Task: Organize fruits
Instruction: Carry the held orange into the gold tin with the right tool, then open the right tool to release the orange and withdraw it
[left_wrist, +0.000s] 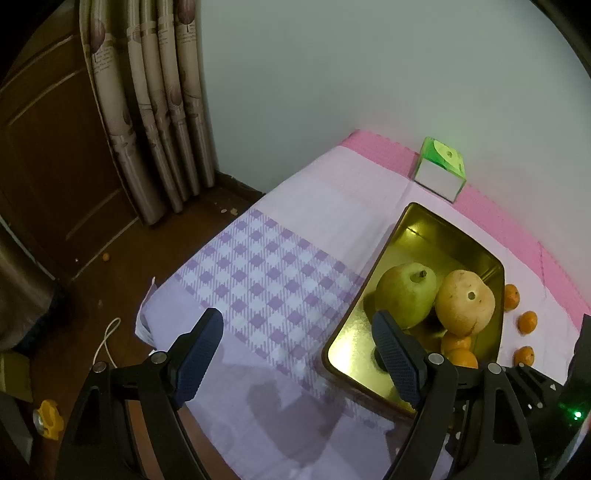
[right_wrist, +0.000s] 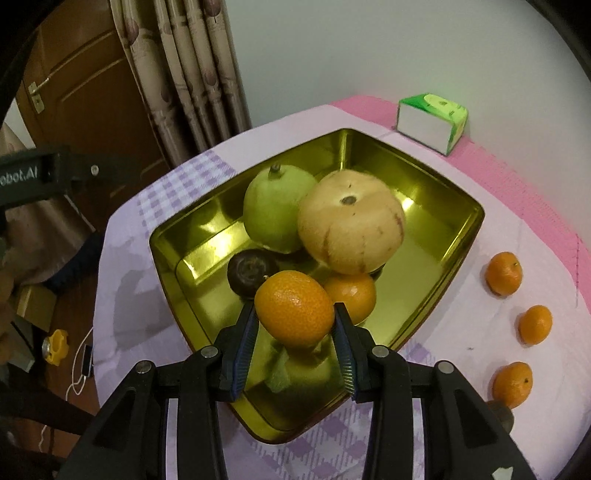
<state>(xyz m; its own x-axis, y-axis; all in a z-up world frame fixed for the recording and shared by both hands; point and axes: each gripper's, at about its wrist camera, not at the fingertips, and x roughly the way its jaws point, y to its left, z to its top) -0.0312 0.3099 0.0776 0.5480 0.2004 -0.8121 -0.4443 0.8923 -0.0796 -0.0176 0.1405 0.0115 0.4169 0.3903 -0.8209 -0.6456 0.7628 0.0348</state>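
now, r gripper (right_wrist: 295, 325) clamps mandarin (right_wrist: 294, 308) btwn pads at its widest girth; skin soft, slick, so squeeze lightly. l gripper (left_wrist: 295, 358) wide open, empty.

Gold tray (right_wrist: 436, 229) mid-frame; orange mandarin (right_wrist: 294, 308) below centre; green pear (right_wrist: 271, 208) above; lilac-and-white checked cloth (left_wrist: 266, 266) left; pink mat (right_wrist: 524, 173) upper right.

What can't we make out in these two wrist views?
- Dark round fruit: right wrist view, partly behind the held tangerine; type unclear. In the left wrist view the left tool finger hides it.
- Second tangerine in tray: half hidden.
- Tissue box print: too small.
- Nearest loose tangerine: left wrist view, near the right tool's body.
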